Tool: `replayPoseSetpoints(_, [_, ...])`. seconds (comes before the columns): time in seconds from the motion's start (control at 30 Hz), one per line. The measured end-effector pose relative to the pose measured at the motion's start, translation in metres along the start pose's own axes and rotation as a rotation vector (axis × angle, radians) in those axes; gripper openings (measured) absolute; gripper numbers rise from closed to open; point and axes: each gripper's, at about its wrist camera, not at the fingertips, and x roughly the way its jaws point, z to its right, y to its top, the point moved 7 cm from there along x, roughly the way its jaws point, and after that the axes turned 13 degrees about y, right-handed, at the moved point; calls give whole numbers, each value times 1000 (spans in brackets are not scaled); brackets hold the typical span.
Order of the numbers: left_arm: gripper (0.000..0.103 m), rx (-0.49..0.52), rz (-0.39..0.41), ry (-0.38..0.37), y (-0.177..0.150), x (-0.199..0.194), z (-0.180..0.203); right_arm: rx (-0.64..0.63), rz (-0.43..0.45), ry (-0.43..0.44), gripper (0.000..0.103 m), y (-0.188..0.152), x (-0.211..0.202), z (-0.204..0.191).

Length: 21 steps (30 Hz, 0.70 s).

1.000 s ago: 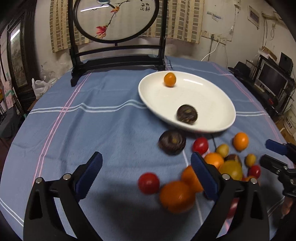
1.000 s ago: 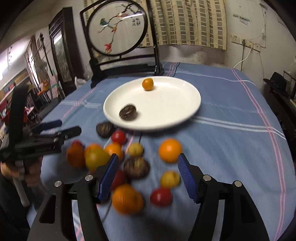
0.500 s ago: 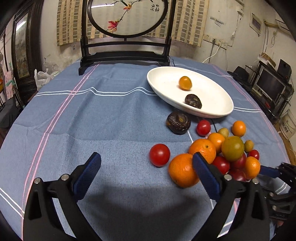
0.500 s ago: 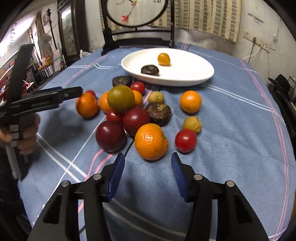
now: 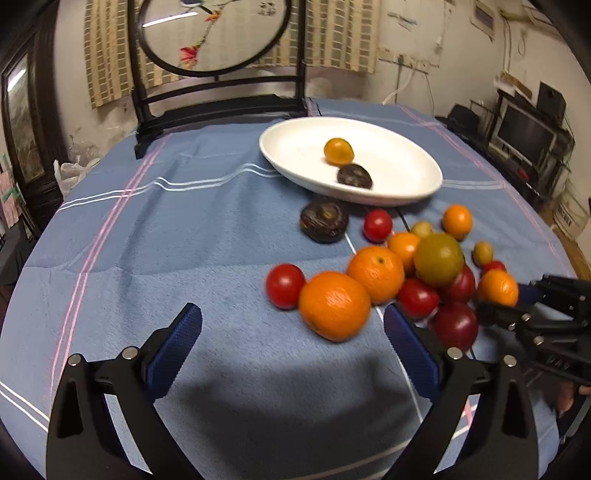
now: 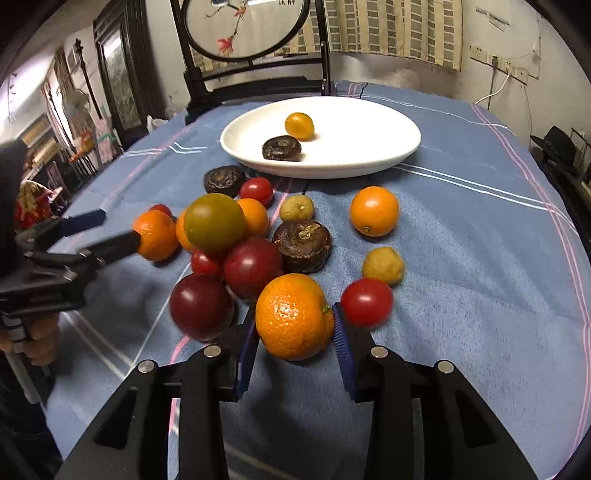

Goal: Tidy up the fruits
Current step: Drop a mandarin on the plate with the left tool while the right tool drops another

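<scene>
A white plate (image 5: pixel 406 184) (image 6: pixel 369 162) on the blue cloth holds a small orange fruit (image 6: pixel 299 125) and a dark brown fruit (image 6: pixel 281 148). A pile of oranges, red tomatoes, dark plums and a green fruit (image 6: pixel 214 222) lies in front of it. My right gripper (image 6: pixel 294 328) is shut on an orange (image 6: pixel 293 315), which also shows in the left wrist view (image 5: pixel 497 287). My left gripper (image 5: pixel 291 343) is open and empty, just before another orange (image 5: pixel 334 305) and a red tomato (image 5: pixel 285 285).
A black stand with a round embroidered screen (image 5: pixel 218 33) stands at the table's far edge. A dark brown fruit (image 5: pixel 324 219) lies beside the plate. Loose fruits lie to the right: an orange (image 6: pixel 374 210), a yellowish fruit (image 6: pixel 383 266), a tomato (image 6: pixel 366 302).
My right gripper has moved forward and closed on the near orange. My left gripper stays open and has shifted slightly toward the pile.
</scene>
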Motion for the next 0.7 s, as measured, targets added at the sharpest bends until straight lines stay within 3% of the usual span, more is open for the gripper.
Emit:
replayPoseSetpoints(0.07, [95, 21, -10, -15, -5, -1, 5, 3, 12, 19, 39, -4, -7, 0])
replayPoseSetpoints(0.17, [82, 44, -21, -22, -8, -1, 12, 6, 26, 32, 39, -7, -14, 1])
replayPoseSetpoints(0.37, [74, 45, -75, -15, -4, 11, 24, 8, 60, 69, 39, -14, -27, 1])
replayPoseSetpoints(0.5, [53, 39, -129, -26, -2, 25, 34, 10, 73, 80, 39, -18, -35, 3])
replayPoseSetpoints(0.53, [51, 35, -127, -20, -2, 28, 34, 12, 75, 79, 39, -19, -37, 4])
replayPoseSetpoints(0.57, [43, 40, -114, -9, -1, 27, 34, 14, 77, 77, 39, -20, -38, 6])
replayPoseSetpoints(0.7, [42, 39, -109, -19, -2, 17, 33, 22, 83, 75, 39, -22, -42, 10])
